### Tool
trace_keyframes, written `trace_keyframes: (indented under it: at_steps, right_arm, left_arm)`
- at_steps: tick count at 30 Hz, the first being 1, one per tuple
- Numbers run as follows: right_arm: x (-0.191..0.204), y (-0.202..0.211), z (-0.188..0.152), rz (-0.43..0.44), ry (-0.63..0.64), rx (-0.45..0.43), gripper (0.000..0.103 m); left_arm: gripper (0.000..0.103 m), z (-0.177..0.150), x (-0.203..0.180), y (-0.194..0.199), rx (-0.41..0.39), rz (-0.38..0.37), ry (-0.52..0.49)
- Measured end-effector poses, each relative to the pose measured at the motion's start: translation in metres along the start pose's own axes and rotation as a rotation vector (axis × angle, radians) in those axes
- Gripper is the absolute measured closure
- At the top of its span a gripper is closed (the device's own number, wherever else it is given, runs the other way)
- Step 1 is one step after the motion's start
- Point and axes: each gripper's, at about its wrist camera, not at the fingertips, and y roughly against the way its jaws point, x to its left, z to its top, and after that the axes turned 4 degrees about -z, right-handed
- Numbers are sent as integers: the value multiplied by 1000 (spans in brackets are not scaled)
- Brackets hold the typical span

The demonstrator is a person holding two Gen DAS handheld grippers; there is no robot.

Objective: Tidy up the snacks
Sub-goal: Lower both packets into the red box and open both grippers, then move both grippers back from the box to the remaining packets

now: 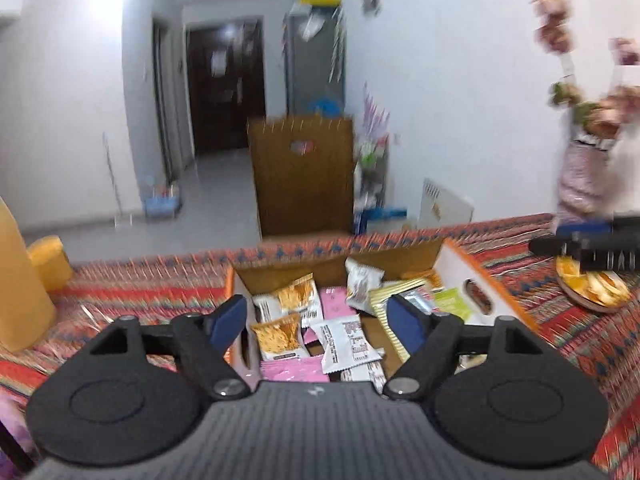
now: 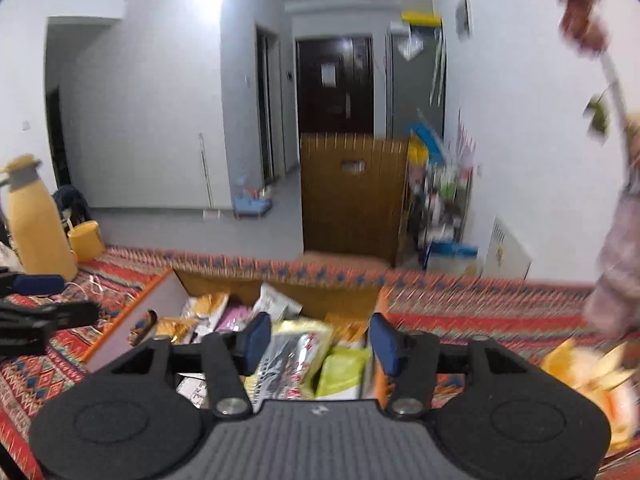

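I have both tools poised over the open cardboard box with white, orange-edged flaps, which sits on the red patterned woven tablecloth. My left gripper has its blue-padded jaws spread wide, with nothing between them; below it in the box lie small snack packets: orange-and-white ones, pink ones and a white one. My right gripper is also parted and grips nothing; a silver-and-yellow foil pack and a green sachet lie inside the box beneath it. Left of the box stands a tall yellow jug. Right of the box sits a round plate of yellow crisps.
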Motion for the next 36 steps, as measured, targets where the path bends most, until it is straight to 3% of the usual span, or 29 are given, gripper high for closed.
trace_keyframes:
  at_steps: [4,7,9,12,17,23,27,32,36]
  right_arm:
    - [-10,70,-7,-17,50,-81,33]
    - [-12,121,-25,16,68,-123,25]
    - [-12,153,-43,40,86,-150,15]
    - [-8,193,-72,78,113,-179,13]
    - [3,241,-130,136,176,-192,6]
    - [8,254,-196,116,138,-129,2]
    - [10,242,-230,90,74,-34,2]
    - [12,233,-252,59,31,32,2]
    - [11,224,-250,48,35,45,2]
  left_arm:
    - [18,-13,-16,71,-81,-13,-28]
    - [14,-30,-25,118,-117,-32,-8]
    - [9,-49,-31,148,-149,-30,-5]
    - [4,-78,-40,188,-195,-28,-15]
    - [0,-127,-54,236,-206,7,26]
    - [0,-167,-52,251,-125,43,129]
    - [0,-183,-49,243,-55,80,111]
    - [0,-187,-48,231,-27,78,115]
    - [0,-185,-47,224,-28,68,118]
